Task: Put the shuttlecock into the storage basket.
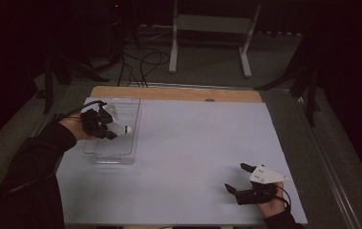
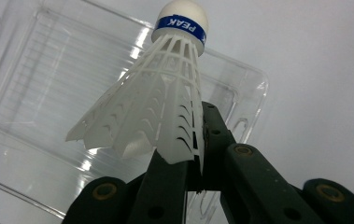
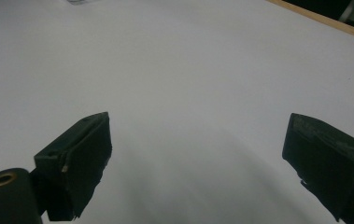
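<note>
A white plastic shuttlecock (image 2: 158, 100) with a blue band marked PEAK under its round cork is pinched by its skirt edge in my left gripper (image 2: 195, 154), whose jaws are shut on it. In the high view the left gripper (image 1: 108, 130) holds the shuttlecock (image 1: 121, 129) over a clear plastic tray (image 1: 127, 109) at the left of the table. The tray (image 2: 39, 79) lies just below the shuttlecock, cork pointing away. My right gripper (image 1: 238, 177) rests near the front right of the white table sheet, jaws wide apart with nothing between them (image 3: 198, 158).
A white sheet (image 1: 193, 143) covers the table, with a wooden strip (image 1: 178, 93) along the far edge. Beyond the table stand a white frame (image 1: 212, 38), cables on the floor and dark stands on both sides.
</note>
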Action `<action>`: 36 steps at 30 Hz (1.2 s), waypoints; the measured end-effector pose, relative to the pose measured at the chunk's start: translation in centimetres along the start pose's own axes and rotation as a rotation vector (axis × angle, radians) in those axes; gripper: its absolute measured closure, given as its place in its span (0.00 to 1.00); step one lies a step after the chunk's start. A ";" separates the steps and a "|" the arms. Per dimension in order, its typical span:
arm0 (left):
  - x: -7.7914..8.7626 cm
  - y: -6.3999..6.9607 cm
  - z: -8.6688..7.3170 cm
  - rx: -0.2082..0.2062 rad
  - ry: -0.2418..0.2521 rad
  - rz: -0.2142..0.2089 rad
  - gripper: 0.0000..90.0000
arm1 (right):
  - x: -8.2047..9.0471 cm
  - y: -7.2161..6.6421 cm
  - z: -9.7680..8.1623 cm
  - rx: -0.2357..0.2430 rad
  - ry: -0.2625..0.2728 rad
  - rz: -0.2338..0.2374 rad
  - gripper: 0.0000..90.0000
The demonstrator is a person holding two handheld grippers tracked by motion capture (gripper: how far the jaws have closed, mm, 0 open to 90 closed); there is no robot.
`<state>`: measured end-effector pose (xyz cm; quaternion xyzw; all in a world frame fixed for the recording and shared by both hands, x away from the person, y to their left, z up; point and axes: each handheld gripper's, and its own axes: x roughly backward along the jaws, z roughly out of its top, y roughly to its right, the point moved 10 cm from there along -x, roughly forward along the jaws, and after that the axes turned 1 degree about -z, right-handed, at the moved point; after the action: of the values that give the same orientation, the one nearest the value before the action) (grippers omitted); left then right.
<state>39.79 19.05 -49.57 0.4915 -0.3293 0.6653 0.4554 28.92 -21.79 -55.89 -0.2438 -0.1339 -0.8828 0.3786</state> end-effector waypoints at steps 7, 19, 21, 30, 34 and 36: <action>-1.5 -0.4 -0.8 0.001 -0.008 -0.007 1.00 | 0.0 0.0 -0.1 0.000 -0.004 0.002 0.09; -3.2 -0.5 -1.2 0.016 -0.018 -0.022 1.00 | 0.0 0.0 -0.1 -0.002 -0.005 0.002 0.09; -3.5 -0.4 -1.2 0.020 -0.023 -0.023 1.00 | 0.0 0.0 -0.1 -0.002 -0.006 0.002 0.09; -4.6 -0.2 -1.5 0.013 -0.047 -0.044 1.00 | -0.1 0.0 -0.1 -0.002 -0.010 0.003 0.09; -4.7 -0.2 -1.5 0.008 -0.063 -0.042 1.00 | -0.1 0.1 -0.2 -0.002 -0.010 0.001 0.09; -4.8 -0.2 -1.5 0.013 -0.063 -0.044 1.00 | -0.1 0.0 -0.2 -0.003 -0.009 0.003 0.09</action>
<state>39.94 19.09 -54.59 0.5222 -0.3282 0.6414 0.4562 28.93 -21.84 -56.06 -0.2488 -0.1337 -0.8812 0.3790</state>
